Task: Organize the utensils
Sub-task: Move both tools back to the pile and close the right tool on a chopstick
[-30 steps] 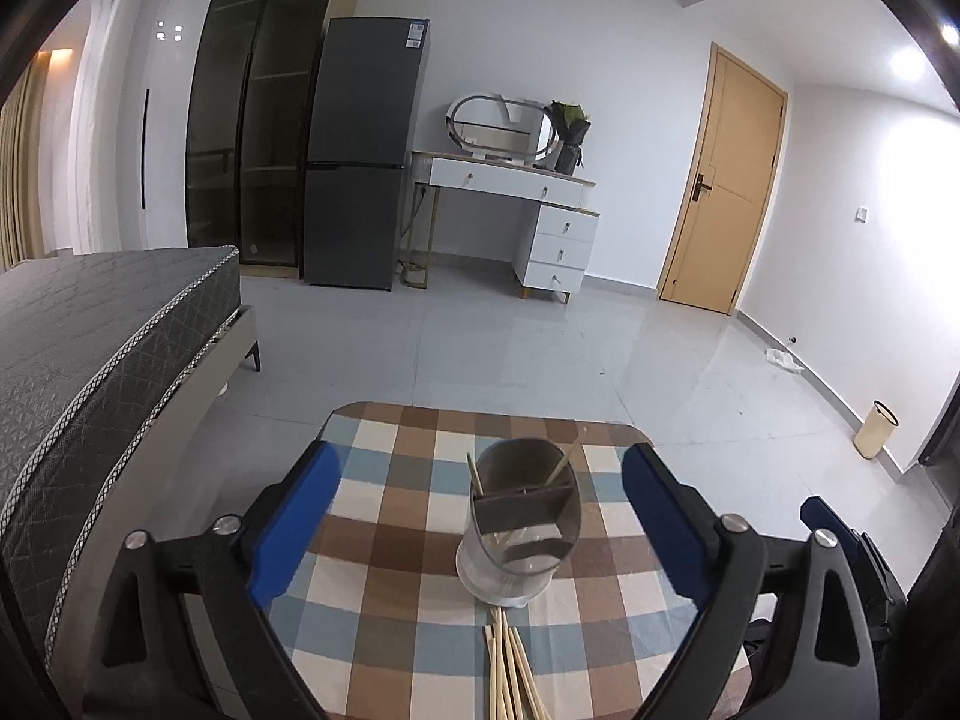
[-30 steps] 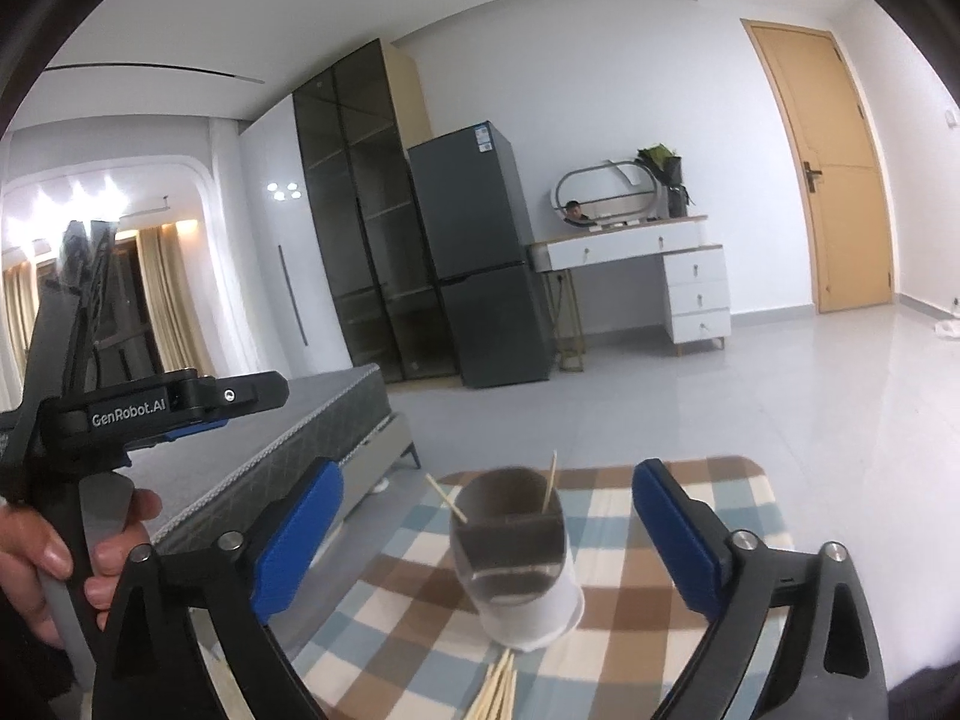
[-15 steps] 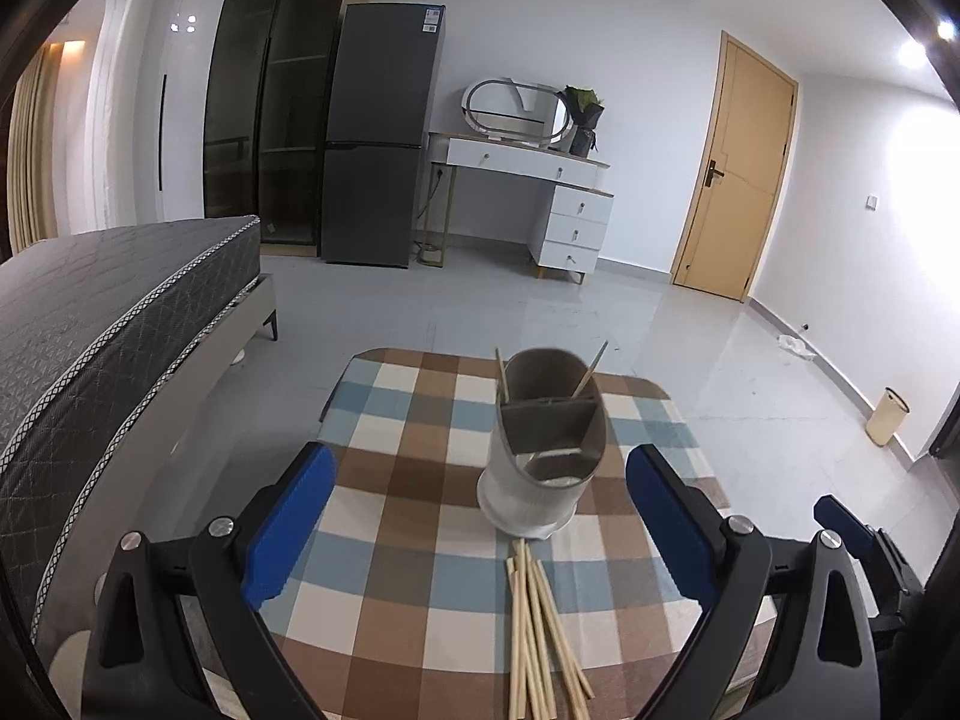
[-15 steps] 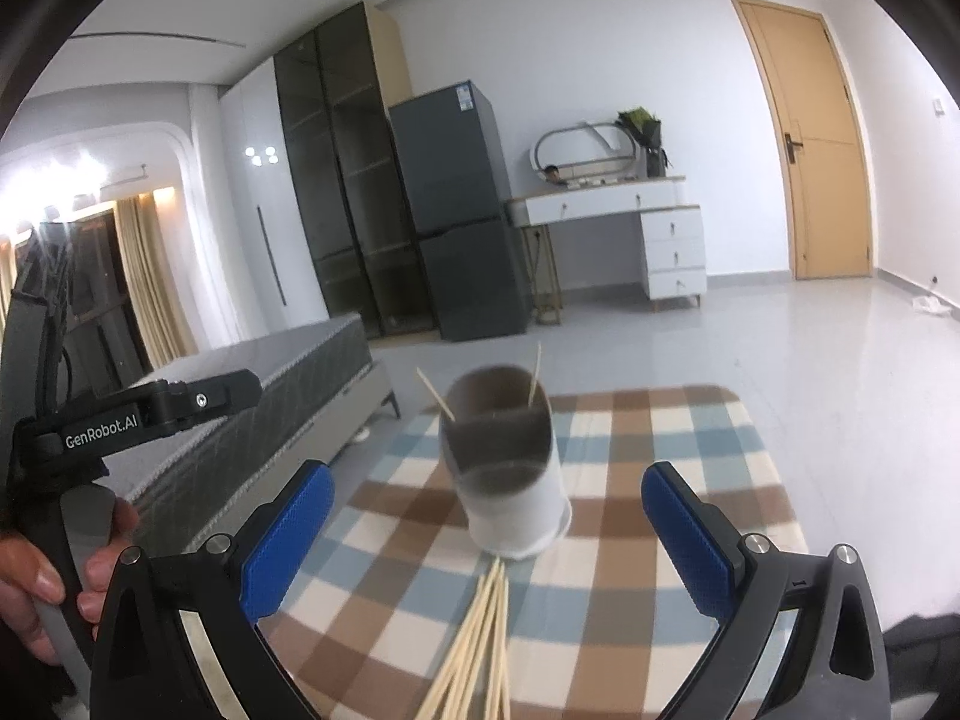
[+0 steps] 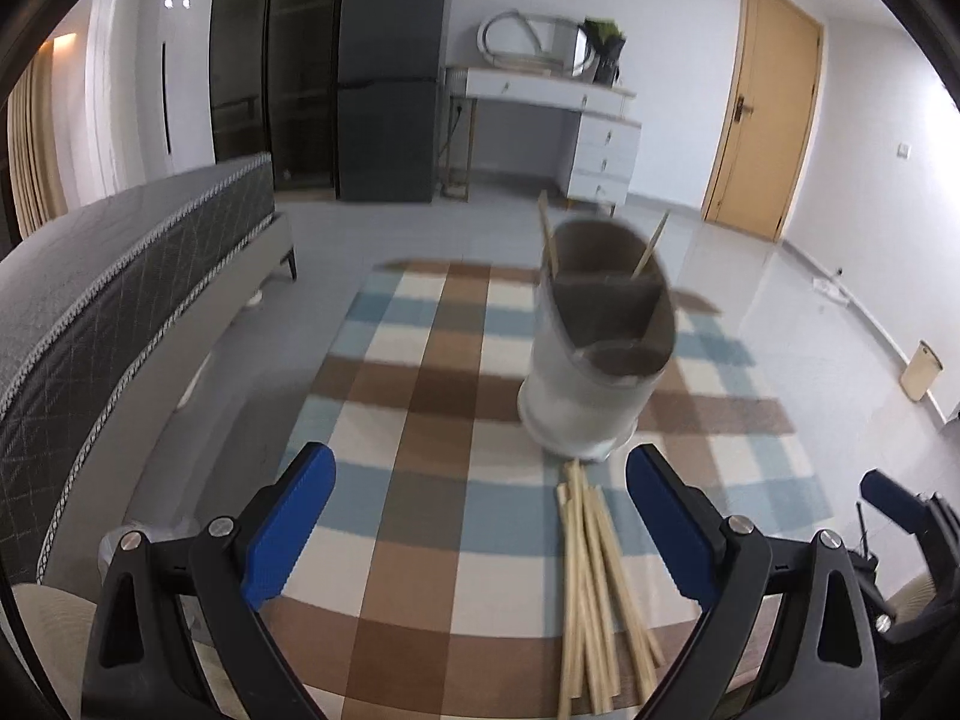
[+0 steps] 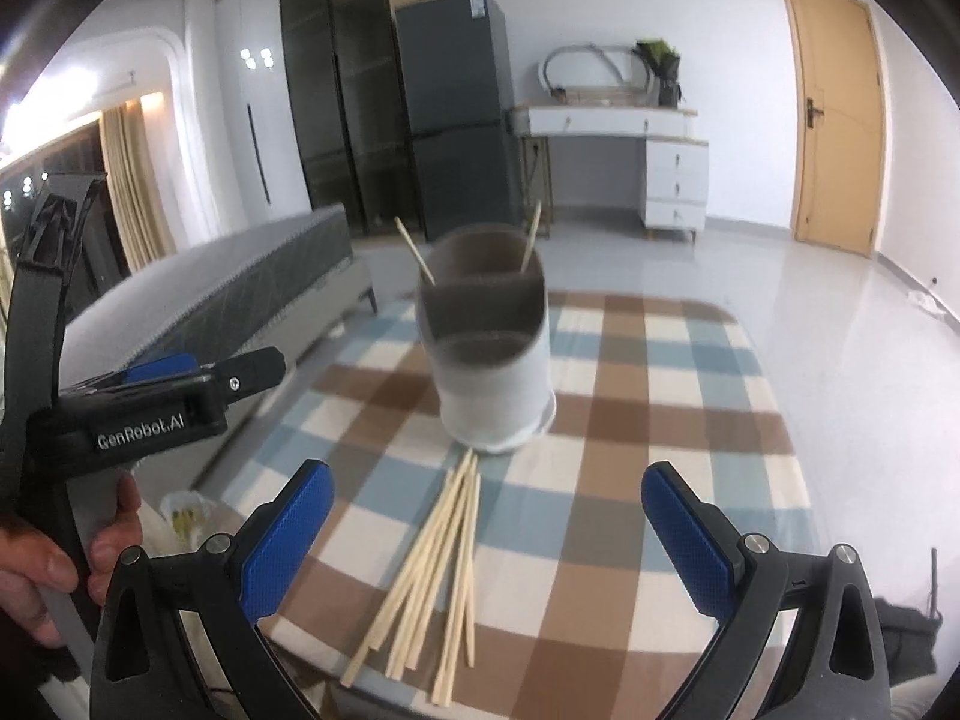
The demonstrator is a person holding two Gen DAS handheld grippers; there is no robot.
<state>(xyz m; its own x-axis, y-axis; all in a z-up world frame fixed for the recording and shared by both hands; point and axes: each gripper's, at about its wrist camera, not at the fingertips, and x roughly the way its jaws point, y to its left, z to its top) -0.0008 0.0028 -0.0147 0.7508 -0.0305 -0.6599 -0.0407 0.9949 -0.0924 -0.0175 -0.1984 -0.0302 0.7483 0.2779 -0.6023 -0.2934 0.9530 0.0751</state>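
Observation:
A grey divided utensil holder [image 5: 597, 348] stands upright on a checked tablecloth [image 5: 420, 420]; two chopsticks [image 5: 651, 243] lean in its far compartment. It also shows in the right wrist view [image 6: 489, 354]. A loose bundle of several wooden chopsticks [image 5: 594, 576] lies on the cloth in front of the holder, also in the right wrist view [image 6: 438, 570]. My left gripper [image 5: 480, 516] is open and empty, above the near table edge, left of the bundle. My right gripper [image 6: 489, 528] is open and empty, above the bundle.
The left gripper's body [image 6: 138, 414] and the hand holding it show at the left of the right wrist view. A grey bed [image 5: 120, 276] runs along the table's left. A fridge [image 5: 390, 72], a white dresser [image 5: 564, 120], a door [image 5: 762, 132] and a small bin [image 5: 921, 369] stand beyond.
Both cameras have tilted down and drawn back, so the chopstick bundle and more of the near tablecloth come into view. Both grippers stay open.

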